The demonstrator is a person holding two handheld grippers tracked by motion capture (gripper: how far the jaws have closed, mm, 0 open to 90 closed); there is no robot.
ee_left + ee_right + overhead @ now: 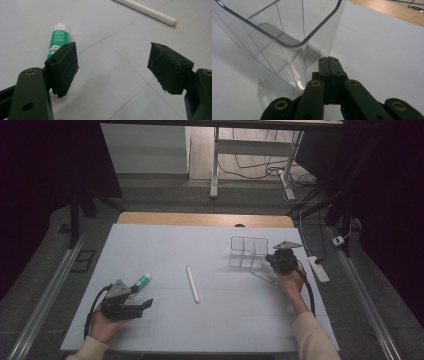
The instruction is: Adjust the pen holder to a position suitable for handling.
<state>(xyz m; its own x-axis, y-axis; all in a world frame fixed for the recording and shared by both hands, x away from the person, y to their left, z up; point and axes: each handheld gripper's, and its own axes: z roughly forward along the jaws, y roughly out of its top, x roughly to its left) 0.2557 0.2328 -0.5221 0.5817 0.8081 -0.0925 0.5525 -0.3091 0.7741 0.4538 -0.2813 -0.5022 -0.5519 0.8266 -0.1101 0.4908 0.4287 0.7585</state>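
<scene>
A green and white glue stick [142, 280] lies on the pale mat just beyond my left gripper [142, 298], which is open and holds nothing. From the left gripper view the glue stick [58, 40] sits behind the left pad [63, 67], and the left gripper [113, 62] hovers over bare mat. A white rod [192, 284] lies mid-table, its end [160, 16] at the top of that view. My right gripper [274, 259] is shut beside a clear divided container [248, 252]. Its closed tips [328, 60] rest close to the container's near corner [294, 45].
A thin clear pen-like object [263, 277] lies on the mat [165, 245] near the right hand and is blurred at lower left as a clear object [263, 95]. The wooden table edge [205, 218] runs behind the mat. A power strip [318, 269] lies off the right side.
</scene>
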